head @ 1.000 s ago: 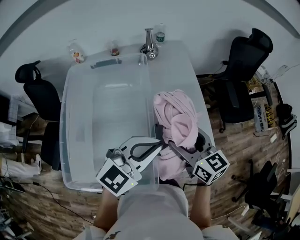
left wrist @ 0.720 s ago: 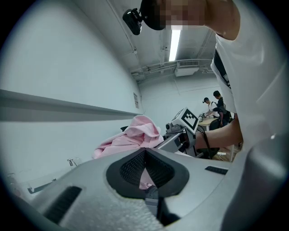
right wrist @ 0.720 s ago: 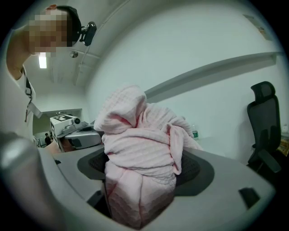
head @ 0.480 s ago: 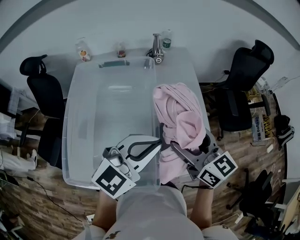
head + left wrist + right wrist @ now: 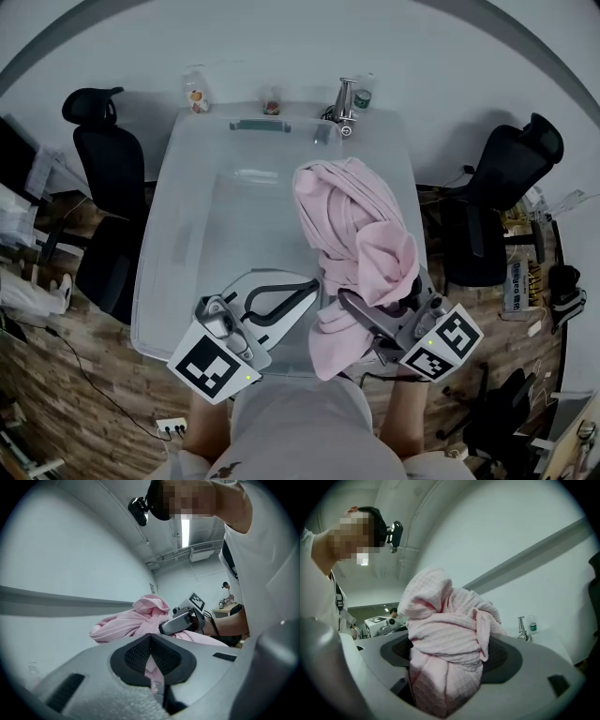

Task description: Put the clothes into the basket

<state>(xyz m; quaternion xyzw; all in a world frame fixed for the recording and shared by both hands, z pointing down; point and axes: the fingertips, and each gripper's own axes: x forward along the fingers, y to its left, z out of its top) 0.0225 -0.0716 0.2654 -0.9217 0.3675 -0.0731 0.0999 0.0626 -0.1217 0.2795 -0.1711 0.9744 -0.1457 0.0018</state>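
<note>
Pink garment (image 5: pixel 356 234): a bunched, ribbed pink cloth, held up between the two grippers. In the head view it lies over the basket's right-hand long rim, partly above the inside and partly above the worktop strip beside it. I cannot tell whether its lower end touches the rim.

Basket (image 5: pixel 159 262): a large clear plastic bin on the worktop; nothing shows inside it.

Left gripper (image 5: pixel 309 286): clenched on the garment. In its own view (image 5: pixel 151 660) the dark pads have a thin fold of pink cloth (image 5: pixel 126 620) nipped between them.

Right gripper (image 5: pixel 352 305): grasping the garment. In its own view (image 5: pixel 447 663) the jaws stand wide apart around a thick roll of the cloth (image 5: pixel 440 620), which fills the gap and piles up above them.

The two grippers: near each other at the near end of the basket, the left over the bin, the right at its right rim. Each shows in the other's view, the right one beside the bundle (image 5: pixel 185 618).

Worktop (image 5: pixel 398 159): white, mostly covered by the basket.

Far end: a metal tap-like fitting (image 5: pixel 347 98), a green-labelled bottle (image 5: pixel 366 89) just beside it and two small bottles (image 5: pixel 195 94) further left.

Surroundings: a black office chair (image 5: pixel 103 122) on each side, on a wooden floor (image 5: pixel 56 375).
</note>
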